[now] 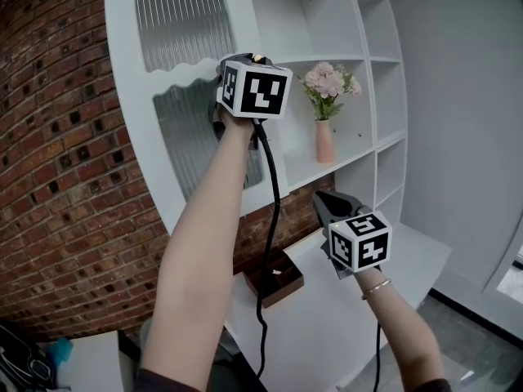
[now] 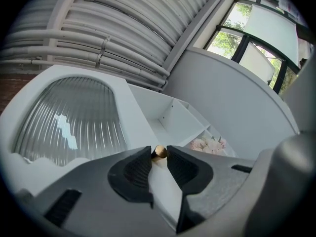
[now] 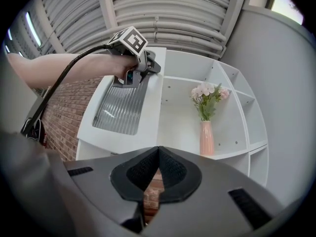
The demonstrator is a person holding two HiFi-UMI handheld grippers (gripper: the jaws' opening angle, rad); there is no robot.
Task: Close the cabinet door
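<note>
The white cabinet door [image 1: 163, 96] with ribbed glass panes stands swung open to the left of the shelves. Its small brass knob [image 2: 159, 151] sits between the tips of my left gripper [image 2: 159, 152], which is shut on it, with the door's edge running between the jaws. In the head view the left gripper [image 1: 245, 62] is raised at the door's right edge, mostly behind its marker cube. The right gripper view shows the left gripper [image 3: 150, 65] at the door's upper corner. My right gripper [image 1: 320, 196] hangs lower, shut and empty [image 3: 158, 149], pointing at the shelves.
A pink vase [image 1: 325, 141] with pink flowers stands on a shelf inside the white cabinet [image 1: 384, 96]. A brick wall [image 1: 57, 178] lies behind the door. Below are a white counter [image 1: 351, 317] and a brown box [image 1: 274, 278].
</note>
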